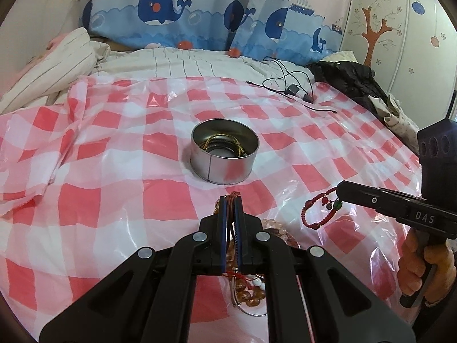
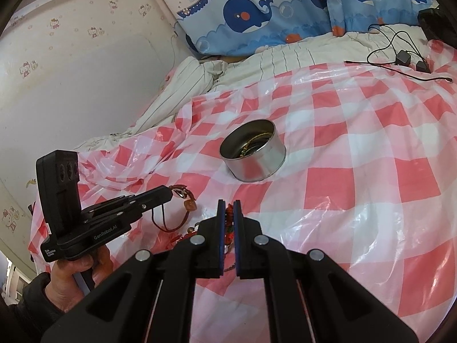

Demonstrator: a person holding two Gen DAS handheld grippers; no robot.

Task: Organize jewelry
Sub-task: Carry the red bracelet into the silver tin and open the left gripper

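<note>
Nearest us, our left gripper (image 1: 231, 200) is clamped on a brown cord bracelet (image 2: 182, 197) lifted above the bead pile (image 1: 248, 291) at 6 o'clock. At 3 o'clock, our right gripper (image 1: 341, 193) pinches a braided red bracelet (image 1: 317, 214), likely for dropping. Farther, at 12 o'clock, the round, shiny metal tin (image 1: 222, 168) holds coiled pieces on the glossy checked plastic sheet (image 1: 114, 200).

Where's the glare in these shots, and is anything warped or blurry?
Left wrist view: glare on the checked plastic sheet near the tin; edges bend from the fisheye. Right wrist view: shiny patches on the sheet; wall curves; both stay sharp.
</note>
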